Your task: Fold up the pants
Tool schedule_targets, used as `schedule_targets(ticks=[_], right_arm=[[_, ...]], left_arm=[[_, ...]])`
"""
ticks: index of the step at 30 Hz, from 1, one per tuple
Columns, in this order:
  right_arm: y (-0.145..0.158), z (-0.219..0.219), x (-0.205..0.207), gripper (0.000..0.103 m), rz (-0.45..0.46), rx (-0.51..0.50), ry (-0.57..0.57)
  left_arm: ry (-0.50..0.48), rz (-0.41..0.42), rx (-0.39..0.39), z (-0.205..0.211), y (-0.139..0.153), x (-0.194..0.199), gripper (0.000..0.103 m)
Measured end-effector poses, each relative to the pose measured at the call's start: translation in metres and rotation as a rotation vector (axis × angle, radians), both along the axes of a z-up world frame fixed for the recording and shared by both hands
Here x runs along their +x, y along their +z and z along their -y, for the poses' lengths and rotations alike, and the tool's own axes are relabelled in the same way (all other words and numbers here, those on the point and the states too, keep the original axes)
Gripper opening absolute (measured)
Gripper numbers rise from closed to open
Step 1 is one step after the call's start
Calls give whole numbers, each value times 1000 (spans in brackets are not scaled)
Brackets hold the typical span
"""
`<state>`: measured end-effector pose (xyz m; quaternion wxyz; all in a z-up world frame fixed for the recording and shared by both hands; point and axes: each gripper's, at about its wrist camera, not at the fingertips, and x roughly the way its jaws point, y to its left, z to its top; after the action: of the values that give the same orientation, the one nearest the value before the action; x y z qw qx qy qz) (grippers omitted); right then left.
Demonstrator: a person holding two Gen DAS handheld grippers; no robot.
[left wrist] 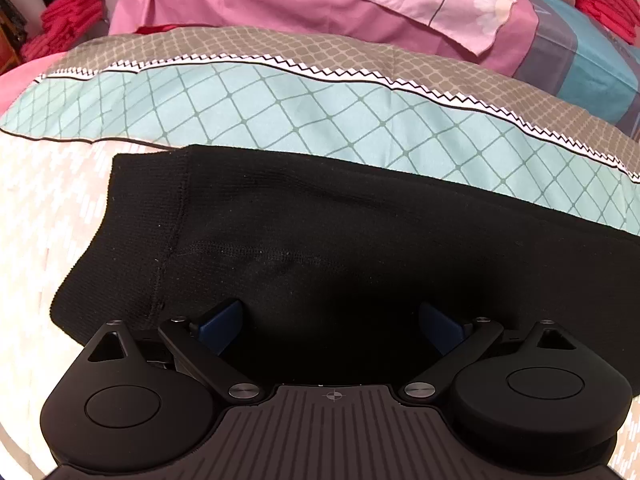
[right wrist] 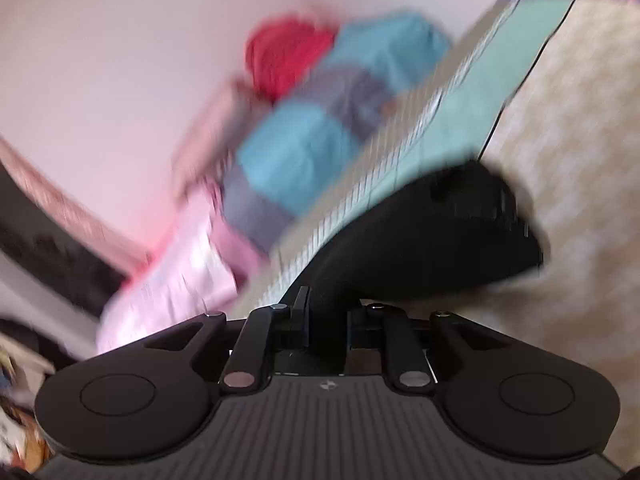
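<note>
Black pants (left wrist: 320, 232), two grippers

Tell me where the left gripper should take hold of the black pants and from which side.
Grip the near edge of the black pants beside the ribbed band at their left end, coming in low from the near side. The open left gripper already straddles that edge, and the cloth lies flat on the bedspread.

The black pants (left wrist: 320, 240) lie across the middle of the frame on a patterned bedspread (left wrist: 280, 104). At bottom centre, the left gripper (left wrist: 332, 320) sits spread wide over the dark fabric, blue pads (left wrist: 224, 316) apart.
</note>
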<state>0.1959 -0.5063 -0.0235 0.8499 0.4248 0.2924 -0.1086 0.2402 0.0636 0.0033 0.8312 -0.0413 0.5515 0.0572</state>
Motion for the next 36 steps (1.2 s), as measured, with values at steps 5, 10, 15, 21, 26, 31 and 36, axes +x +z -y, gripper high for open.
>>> schedule_targets(ticks=[5,10,15,21,26,31,36], right_arm=[[-24,8,6,18,-122,-12,64],[-41,2,35,20,-217,-82,129],[-22,10,3,58,-172,23,-105],[11,-45,-55,70,-169,-183,-54],[30,-150,-61,73,-68,-208,365],[8,-282,-51,72,-21,-127,901],[-22,-360,-26,68,-5,-92,1091]], left_arm=[[-8,-20,23,5,-2,3,103],[-27,-38,20,2,-3,7,103],[-86,-46,-1,-3,2,3,103],[-156,51,-60,-15,23,-18,103],[-188,81,-70,-19,18,-5,103],[-239,55,-75,-15,-1,9,103],[-322,61,-24,-11,-5,0,103]])
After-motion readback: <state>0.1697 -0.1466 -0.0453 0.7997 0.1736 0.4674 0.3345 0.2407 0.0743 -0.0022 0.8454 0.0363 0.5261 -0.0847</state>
